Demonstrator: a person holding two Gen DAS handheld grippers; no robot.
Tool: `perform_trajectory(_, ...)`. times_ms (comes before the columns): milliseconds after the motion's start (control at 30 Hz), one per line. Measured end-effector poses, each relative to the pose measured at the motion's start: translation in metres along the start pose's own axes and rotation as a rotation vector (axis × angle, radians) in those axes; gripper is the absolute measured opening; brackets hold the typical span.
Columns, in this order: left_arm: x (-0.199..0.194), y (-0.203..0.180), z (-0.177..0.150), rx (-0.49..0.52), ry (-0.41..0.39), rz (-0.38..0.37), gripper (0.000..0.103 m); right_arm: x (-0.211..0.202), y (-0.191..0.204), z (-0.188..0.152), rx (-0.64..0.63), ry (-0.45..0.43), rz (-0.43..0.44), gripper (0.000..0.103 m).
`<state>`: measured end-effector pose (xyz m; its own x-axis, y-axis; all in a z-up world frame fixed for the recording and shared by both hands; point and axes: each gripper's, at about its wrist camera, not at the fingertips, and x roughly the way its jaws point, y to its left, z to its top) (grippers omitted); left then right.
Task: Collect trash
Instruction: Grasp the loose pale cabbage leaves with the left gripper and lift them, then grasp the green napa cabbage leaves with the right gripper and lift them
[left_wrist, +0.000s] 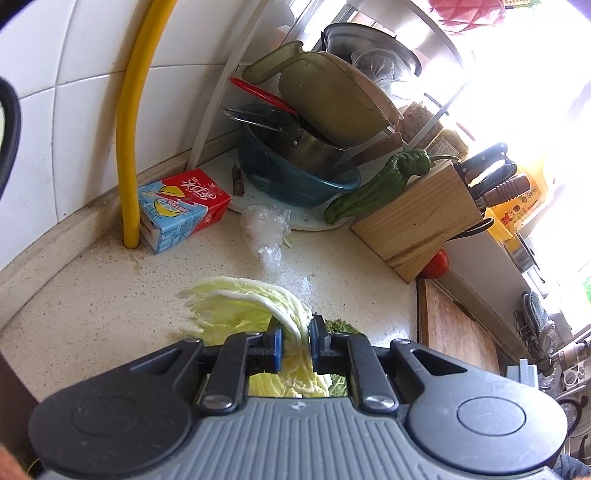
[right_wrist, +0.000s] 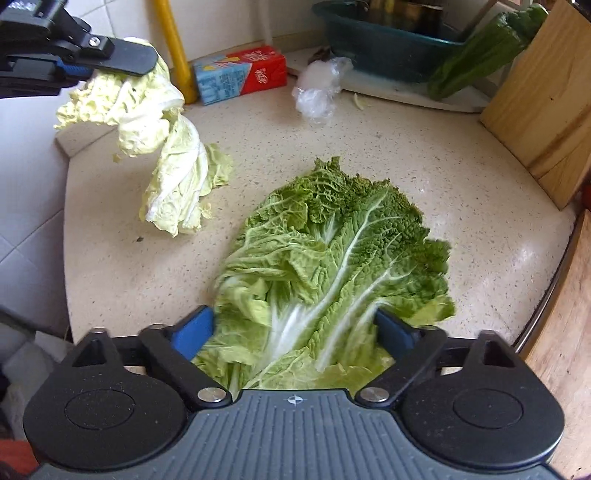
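A: Where's the left gripper (right_wrist: 122, 72)?
B: Raised at the counter's left edge, clamped tight on a pale yellow cabbage leaf (right_wrist: 162, 158) dangling to the speckled countertop (right_wrist: 443, 192).
A: The right gripper (right_wrist: 295, 328)?
B: Angled steeply down, jaws wide, straddling a large crinkled green cabbage leaf (right_wrist: 332, 240) lying flat.

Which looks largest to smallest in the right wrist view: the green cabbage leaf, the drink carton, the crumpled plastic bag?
1. Green cabbage leaf, by far the largest, though it lies nearest the camera, which inflates it.
2. Drink carton.
3. Crumpled plastic bag, somewhat smaller than the carton; both sit about equally far back.
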<state>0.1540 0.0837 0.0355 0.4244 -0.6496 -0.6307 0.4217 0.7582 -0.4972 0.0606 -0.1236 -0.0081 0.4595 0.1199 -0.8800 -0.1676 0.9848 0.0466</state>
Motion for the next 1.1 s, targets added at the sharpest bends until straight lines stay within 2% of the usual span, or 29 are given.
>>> perform_trajectory(67,-0.003,0.000,-0.001,-0.004,-0.007,0.006,0.010,-0.005,-0.003,0.000,0.013,-0.007,0.020,0.070)
perform_trajectory(100,-0.004,0.000,-0.001,-0.006,-0.009,0.008,0.010,-0.008,-0.005,0.001,0.021,-0.012,0.025,0.061)
perform_trajectory(133,-0.005,-0.001,-0.002,-0.007,-0.010,0.010,0.010,-0.012,-0.007,0.002,0.027,-0.020,0.017,0.045)
perform_trajectory(167,-0.006,-0.002,-0.002,-0.006,-0.011,0.013,0.010,-0.015,-0.012,0.002,0.043,-0.028,0.018,0.038)
perform_trajectory(200,-0.007,-0.003,-0.003,-0.004,-0.011,0.017,0.011,-0.019,-0.018,0.003,0.065,-0.035,0.029,0.023)
perform_trajectory(233,-0.008,-0.004,-0.004,-0.004,-0.011,0.021,0.011,-0.021,-0.025,0.004,0.083,-0.038,0.040,0.018)
perform_trajectory(400,-0.012,-0.009,-0.010,0.000,-0.009,0.040,0.011,-0.018,-0.046,-0.001,0.161,-0.032,0.053,0.018)
perform_trajectory(467,-0.013,-0.010,-0.012,0.000,-0.008,0.046,0.011,-0.026,-0.056,-0.002,0.230,-0.059,0.091,0.028)
perform_trajectory(500,-0.015,-0.010,-0.013,0.001,-0.009,0.048,0.011,-0.031,-0.063,-0.003,0.279,-0.071,0.124,0.051)
perform_trajectory(533,-0.016,-0.011,-0.013,0.002,-0.011,0.049,0.011,-0.033,-0.066,-0.004,0.305,-0.061,0.141,0.087)
perform_trajectory(567,-0.017,-0.011,-0.013,0.003,-0.012,0.051,0.011,-0.035,-0.065,-0.005,0.303,-0.041,0.135,0.101)
perform_trajectory(700,-0.019,-0.009,-0.012,0.002,-0.018,0.046,0.011,-0.032,-0.052,-0.016,0.288,0.028,0.112,0.100)
perform_trajectory(800,-0.020,-0.008,-0.013,0.006,-0.020,0.032,0.011,-0.018,-0.048,-0.031,0.398,0.087,0.238,0.103)
perform_trajectory(933,-0.020,-0.005,-0.012,0.006,-0.007,0.016,0.011,-0.010,-0.045,-0.029,0.447,-0.056,0.292,0.098)
perform_trajectory(967,-0.020,-0.004,-0.012,0.009,-0.002,0.014,0.011,-0.006,-0.047,-0.028,0.448,-0.087,0.311,0.092)
perform_trajectory(1000,-0.020,-0.004,-0.012,0.009,0.003,0.017,0.011,-0.004,-0.050,-0.025,0.453,-0.101,0.314,0.079)
perform_trajectory(1033,-0.020,-0.004,-0.012,0.010,0.005,0.018,0.011,-0.001,-0.051,-0.022,0.453,-0.096,0.300,0.051)
perform_trajectory(1100,-0.021,-0.005,-0.013,0.016,0.012,0.013,0.011,0.007,-0.058,-0.022,0.467,-0.073,0.282,0.013)
